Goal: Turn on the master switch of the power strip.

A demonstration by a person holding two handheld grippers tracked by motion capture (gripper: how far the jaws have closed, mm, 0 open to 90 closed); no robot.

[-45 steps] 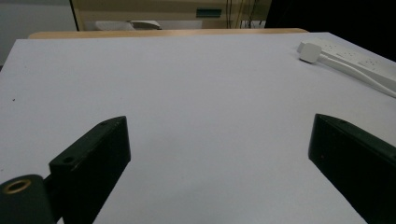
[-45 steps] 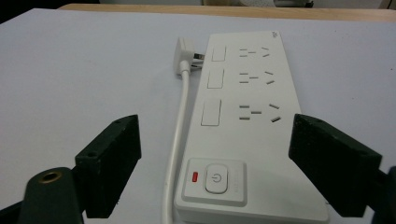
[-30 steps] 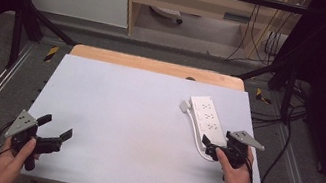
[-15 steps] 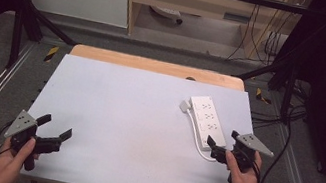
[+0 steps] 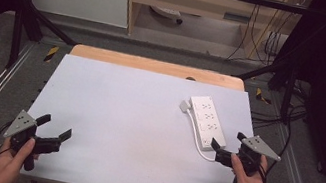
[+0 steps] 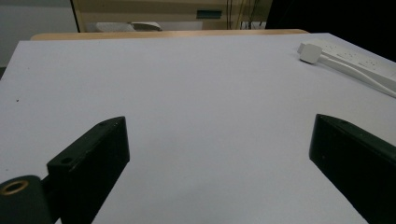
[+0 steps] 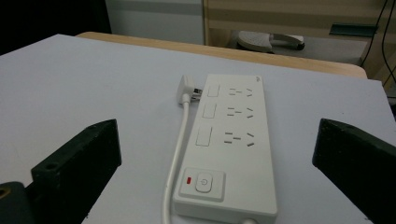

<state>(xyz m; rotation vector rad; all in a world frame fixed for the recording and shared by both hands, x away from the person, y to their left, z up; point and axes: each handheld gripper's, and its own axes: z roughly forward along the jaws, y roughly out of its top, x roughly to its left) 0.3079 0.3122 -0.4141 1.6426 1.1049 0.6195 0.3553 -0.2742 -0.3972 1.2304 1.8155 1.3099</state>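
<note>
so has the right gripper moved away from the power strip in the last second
Yes. The right gripper has drawn back toward the person, from the side of the power strip to just past its near end; the strip stayed put.

Open tongs (image 6: 219, 158) over white table (image 6: 187, 93), power strip (image 6: 359, 63) far right.

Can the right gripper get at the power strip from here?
Probably yes. The right gripper is open just short of the power strip's switch end, jaws wide to either side, nothing between them. The plug and cord lie along one side.
</note>
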